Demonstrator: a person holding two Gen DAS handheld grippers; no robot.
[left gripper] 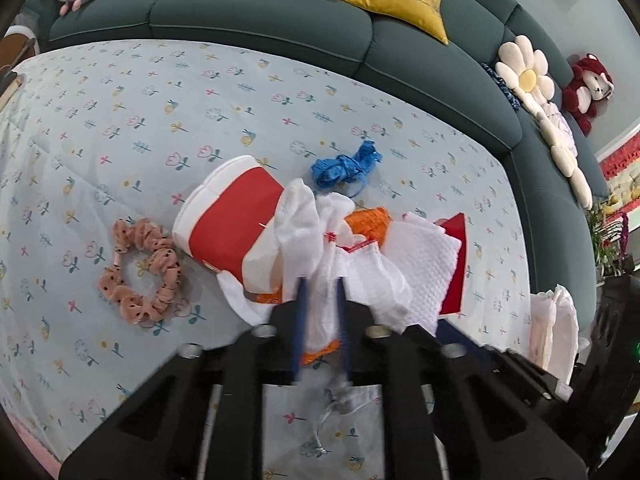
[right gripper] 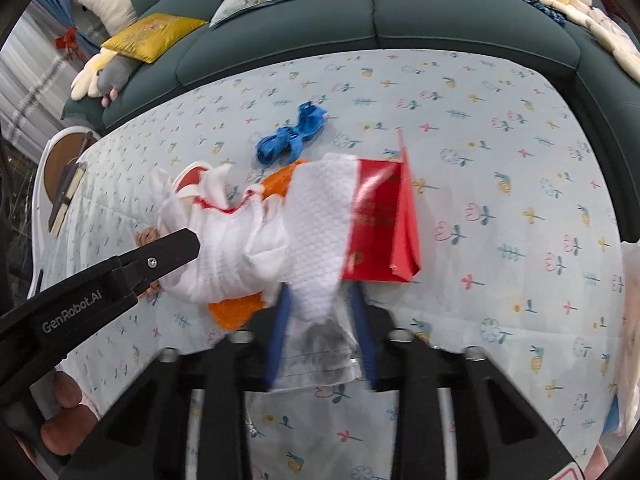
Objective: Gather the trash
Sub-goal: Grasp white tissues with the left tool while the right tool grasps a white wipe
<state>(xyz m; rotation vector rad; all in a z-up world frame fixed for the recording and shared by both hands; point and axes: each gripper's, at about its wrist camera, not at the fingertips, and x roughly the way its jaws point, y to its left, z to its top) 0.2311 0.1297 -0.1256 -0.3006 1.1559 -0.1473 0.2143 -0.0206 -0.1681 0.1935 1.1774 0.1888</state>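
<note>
Trash heaped mid-table on the floral tablecloth (left gripper: 120,120) — red-and-white paper cup (left gripper: 228,216) on its side, white tissue (right gripper: 316,224), orange wrapper (right gripper: 234,310), red packet (right gripper: 380,220). Left gripper (left gripper: 320,312) jaws clamped on a crumpled white bag (left gripper: 320,240) beside the cup. Right gripper (right gripper: 322,320) jaws closed on the tissue's lower end, smudged grey there. Blue cloth scrap (left gripper: 346,166) lies just behind the heap, pink scrunchie (left gripper: 140,272) left of the cup, apart. Green sofa (left gripper: 260,12) behind the table.

Left gripper (left gripper: 320,284): fingers nearly closed, level above the table.
Right gripper (right gripper: 320,292): fingers narrowly parted, pointing forward.
</note>
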